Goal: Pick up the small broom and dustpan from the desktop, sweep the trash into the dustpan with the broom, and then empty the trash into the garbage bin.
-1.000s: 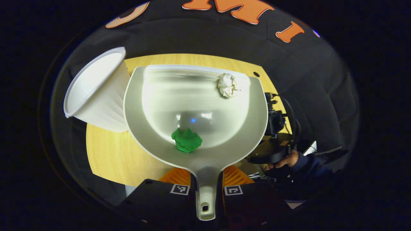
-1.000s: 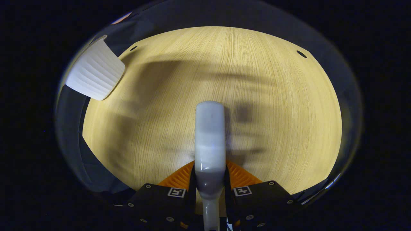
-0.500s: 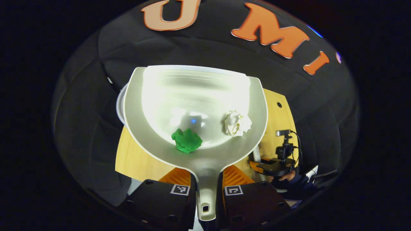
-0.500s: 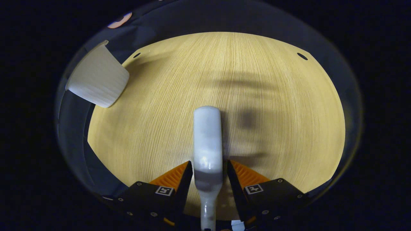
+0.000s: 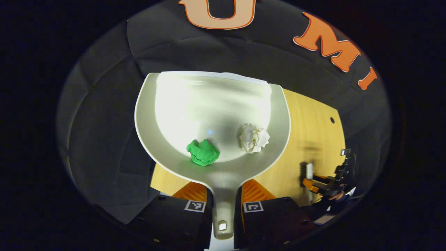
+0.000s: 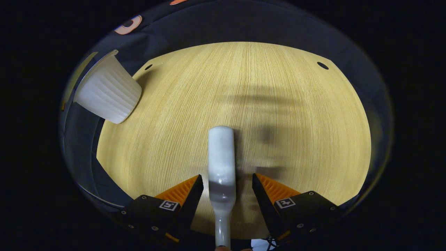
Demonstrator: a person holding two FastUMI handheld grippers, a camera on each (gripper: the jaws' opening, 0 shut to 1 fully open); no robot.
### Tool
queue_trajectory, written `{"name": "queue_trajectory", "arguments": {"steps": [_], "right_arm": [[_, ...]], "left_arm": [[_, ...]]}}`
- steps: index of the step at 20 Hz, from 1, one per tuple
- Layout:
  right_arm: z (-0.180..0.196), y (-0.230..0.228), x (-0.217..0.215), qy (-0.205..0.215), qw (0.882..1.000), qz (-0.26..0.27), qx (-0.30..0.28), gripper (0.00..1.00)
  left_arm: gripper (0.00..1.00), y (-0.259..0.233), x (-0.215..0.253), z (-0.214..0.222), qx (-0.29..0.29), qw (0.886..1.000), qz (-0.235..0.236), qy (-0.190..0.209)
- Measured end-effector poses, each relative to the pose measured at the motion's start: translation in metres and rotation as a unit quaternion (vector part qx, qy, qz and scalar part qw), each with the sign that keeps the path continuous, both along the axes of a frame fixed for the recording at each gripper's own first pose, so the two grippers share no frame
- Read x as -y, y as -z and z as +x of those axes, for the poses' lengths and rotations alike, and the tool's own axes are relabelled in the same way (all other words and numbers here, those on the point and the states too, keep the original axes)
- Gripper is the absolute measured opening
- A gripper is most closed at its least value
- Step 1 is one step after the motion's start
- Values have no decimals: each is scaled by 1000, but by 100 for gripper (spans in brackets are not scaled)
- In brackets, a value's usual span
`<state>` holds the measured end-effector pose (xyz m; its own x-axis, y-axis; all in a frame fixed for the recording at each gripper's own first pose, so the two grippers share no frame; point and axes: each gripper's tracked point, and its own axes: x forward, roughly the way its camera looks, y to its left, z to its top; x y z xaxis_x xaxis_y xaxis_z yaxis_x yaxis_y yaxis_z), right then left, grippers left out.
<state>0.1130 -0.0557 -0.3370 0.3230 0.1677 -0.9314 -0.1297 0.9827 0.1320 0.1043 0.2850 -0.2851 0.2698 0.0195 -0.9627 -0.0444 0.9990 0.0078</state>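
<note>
Two tools are at work here. In the left gripper view, the left tool (image 5: 223, 195) is clenched on the handle of the white dustpan (image 5: 212, 118), both fingers pressing against the narrow stem, which runs down between them. The pan is held up off the tabletop (image 5: 306, 129), its wide mouth pointing away toward the black cloth wall. Inside the pan, near the handle end, lie a crumpled green paper ball (image 5: 202, 152) and, just to its right, a crumpled white paper ball (image 5: 254, 138); the two are near each other but apart.

In the right gripper view, the right tool (image 6: 224, 190) is released: its fingers stand apart on either side of the broom (image 6: 221, 164), with a clear gap on each side of the white handle. The broom lies on the wooden tabletop (image 6: 278, 97), its handle running straight away from the camera between the spread fingers. At the far left edge of the tabletop stands the white ribbed garbage bin (image 6: 108, 93).

Low on the right of the left gripper view, the right tool (image 5: 318, 183) shows small and far off over the tabletop.
</note>
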Motion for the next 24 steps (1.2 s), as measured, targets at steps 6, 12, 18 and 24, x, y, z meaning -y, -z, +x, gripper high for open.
{"name": "queue_trajectory", "arguments": {"steps": [6, 12, 18, 24], "right_arm": [[7, -15, 1, 5, 1000, 18, 25, 91], [8, -17, 6, 13, 999, 18, 29, 92], [6, -20, 9, 21, 999, 21, 32, 93], [5, -23, 11, 30, 999, 24, 33, 93]], "left_arm": [[25, 4, -62, 7, -40, 989, 125, 65], [25, -27, -103, 18, -68, 935, 286, 197], [24, -44, -128, 35, -84, 849, 416, 316], [24, -66, -152, 64, -68, 734, 544, 401]]}}
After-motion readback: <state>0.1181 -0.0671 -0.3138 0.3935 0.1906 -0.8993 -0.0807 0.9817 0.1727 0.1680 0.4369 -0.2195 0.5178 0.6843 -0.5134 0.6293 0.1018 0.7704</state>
